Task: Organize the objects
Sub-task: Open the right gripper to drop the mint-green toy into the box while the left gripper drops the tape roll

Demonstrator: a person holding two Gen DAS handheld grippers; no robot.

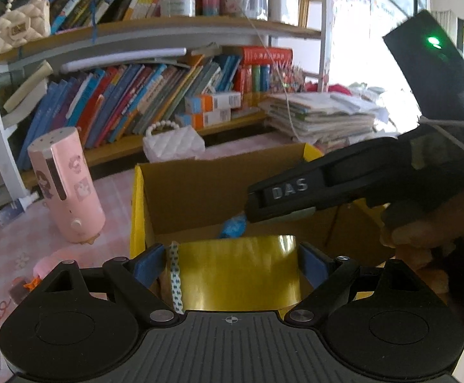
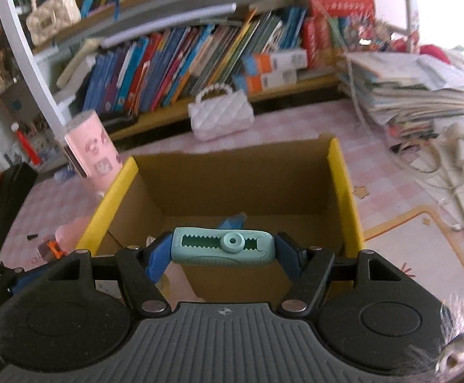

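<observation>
Right wrist view shows the right gripper [image 2: 224, 249] clamped on a teal slider tool [image 2: 224, 247] over the cardboard box [image 2: 232, 178], left wrist view only shows the left gripper [image 1: 232, 263] squeezing a shiny gold block [image 1: 238, 274], "DAS" readable on the other gripper's finger [image 1: 289, 188], blue wrapped thing [image 1: 233, 226] on the box floor

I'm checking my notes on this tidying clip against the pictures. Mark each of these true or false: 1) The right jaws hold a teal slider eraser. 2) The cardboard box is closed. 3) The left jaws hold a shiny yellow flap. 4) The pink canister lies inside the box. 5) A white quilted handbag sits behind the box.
1) True: the right gripper clamps the teal slider eraser crosswise.
2) False: the cardboard box is open at the top.
3) True: the left gripper grips the shiny yellow flap.
4) False: the pink canister stands on the table beside the box.
5) True: the white quilted handbag sits behind it, by the shelf.
</observation>
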